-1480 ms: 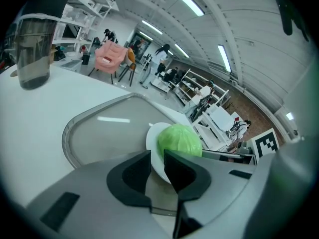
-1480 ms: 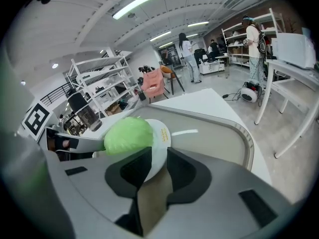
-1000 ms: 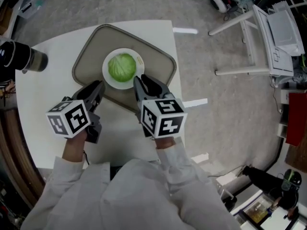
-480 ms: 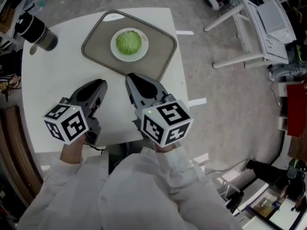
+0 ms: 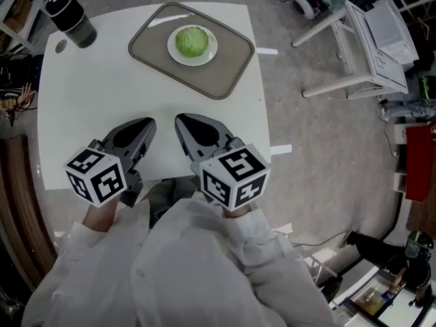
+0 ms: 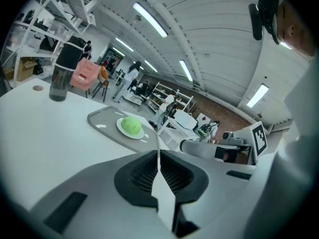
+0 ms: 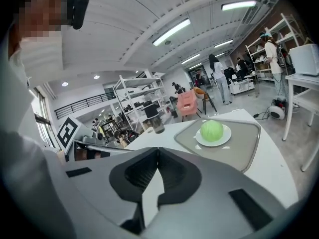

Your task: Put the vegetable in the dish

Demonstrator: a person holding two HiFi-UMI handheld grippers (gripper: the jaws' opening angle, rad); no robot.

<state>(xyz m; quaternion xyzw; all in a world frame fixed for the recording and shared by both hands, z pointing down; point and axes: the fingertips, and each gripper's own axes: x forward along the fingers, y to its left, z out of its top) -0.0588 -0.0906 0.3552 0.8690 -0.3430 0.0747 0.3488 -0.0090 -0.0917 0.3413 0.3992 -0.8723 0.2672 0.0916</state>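
Left gripper (image 5: 146,123) and right gripper (image 5: 181,120): my jaws clenched, nothing between them. The cabbage (image 5: 191,41) sits on the dish (image 5: 213,49), well beyond both.

Open white table (image 5: 95,87) stretches from the near edge to the grey tray (image 5: 219,77). A dark flask (image 5: 70,18) stands at the far left corner, well apart from the tray's dish (image 5: 212,47).

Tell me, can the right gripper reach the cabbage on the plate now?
Probably yes: only bare table lies between the right gripper and the cabbage, and nothing stands over it. Its jaws are shut, so they must open first.
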